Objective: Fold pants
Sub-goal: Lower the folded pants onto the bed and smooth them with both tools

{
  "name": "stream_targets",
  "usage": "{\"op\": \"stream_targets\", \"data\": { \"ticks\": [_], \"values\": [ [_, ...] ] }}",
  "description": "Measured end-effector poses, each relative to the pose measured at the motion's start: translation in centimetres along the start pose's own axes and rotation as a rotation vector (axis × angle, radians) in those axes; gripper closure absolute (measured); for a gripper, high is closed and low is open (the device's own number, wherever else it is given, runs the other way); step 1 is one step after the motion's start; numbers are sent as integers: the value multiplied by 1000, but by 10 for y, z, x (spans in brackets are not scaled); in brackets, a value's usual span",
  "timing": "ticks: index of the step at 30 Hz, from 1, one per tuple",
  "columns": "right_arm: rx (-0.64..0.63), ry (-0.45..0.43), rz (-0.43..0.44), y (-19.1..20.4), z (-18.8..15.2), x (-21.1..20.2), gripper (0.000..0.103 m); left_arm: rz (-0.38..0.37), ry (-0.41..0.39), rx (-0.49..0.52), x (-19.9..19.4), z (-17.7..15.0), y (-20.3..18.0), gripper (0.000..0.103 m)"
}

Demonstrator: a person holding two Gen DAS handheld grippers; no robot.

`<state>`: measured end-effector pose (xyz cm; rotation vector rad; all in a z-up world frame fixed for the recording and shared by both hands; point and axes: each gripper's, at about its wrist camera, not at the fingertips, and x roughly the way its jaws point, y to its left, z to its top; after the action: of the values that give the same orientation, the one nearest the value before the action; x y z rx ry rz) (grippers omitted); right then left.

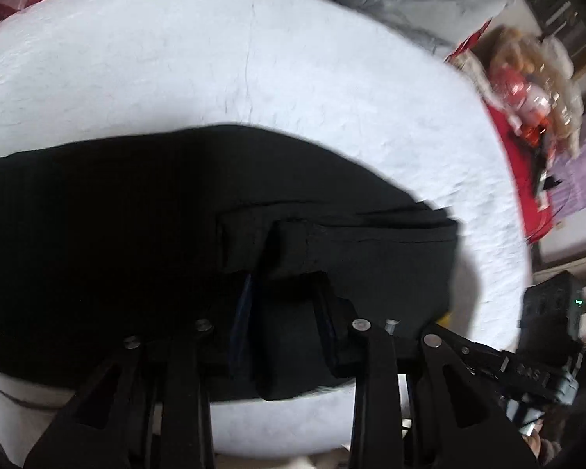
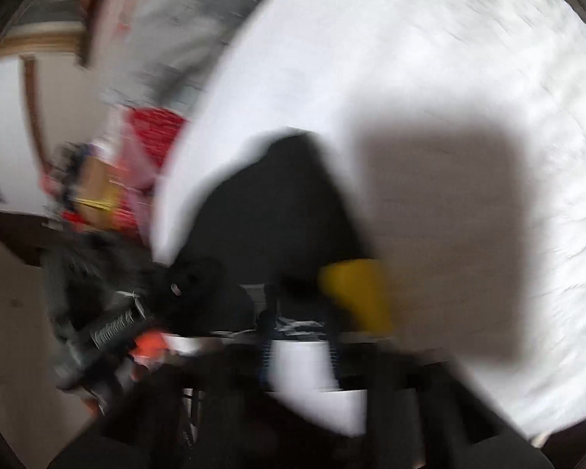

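Left wrist view: the black pants lie flat on the white bed, reaching to its near edge, with a folded layer toward the right. The left gripper points steeply down at that near hem, and its jaws stand only a little apart with a thick fold of black cloth between them; the pads seem to press on it. The other gripper's body shows at the right edge of this view. To do this fold well, I would keep all the layers pinched together and carry both corners at the same pace, so the edge lands square.

Right wrist view: very blurred. The right gripper is closed, and black cloth sits right at its tips, though whether it is caught there I cannot tell. Here the pants rise as a dark peak against the bed. A slower hand would help before laying down.
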<state>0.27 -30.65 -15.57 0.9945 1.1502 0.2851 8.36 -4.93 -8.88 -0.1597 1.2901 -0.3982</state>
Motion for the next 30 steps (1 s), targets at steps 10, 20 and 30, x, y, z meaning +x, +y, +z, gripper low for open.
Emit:
{"op": "stream_targets", "data": {
  "ticks": [10, 20, 30],
  "values": [
    [-179, -101, -55, 50, 42, 4, 85, -18, -20, -14, 23, 19, 14, 67],
    [-222, -127, -89, 61, 31, -25, 64, -39, -22, -4, -16, 15, 26, 67],
    [-598, -114, -292, 163, -36, 16, 29, -8, -96, -163, -100, 17, 149, 60]
  ]
}}
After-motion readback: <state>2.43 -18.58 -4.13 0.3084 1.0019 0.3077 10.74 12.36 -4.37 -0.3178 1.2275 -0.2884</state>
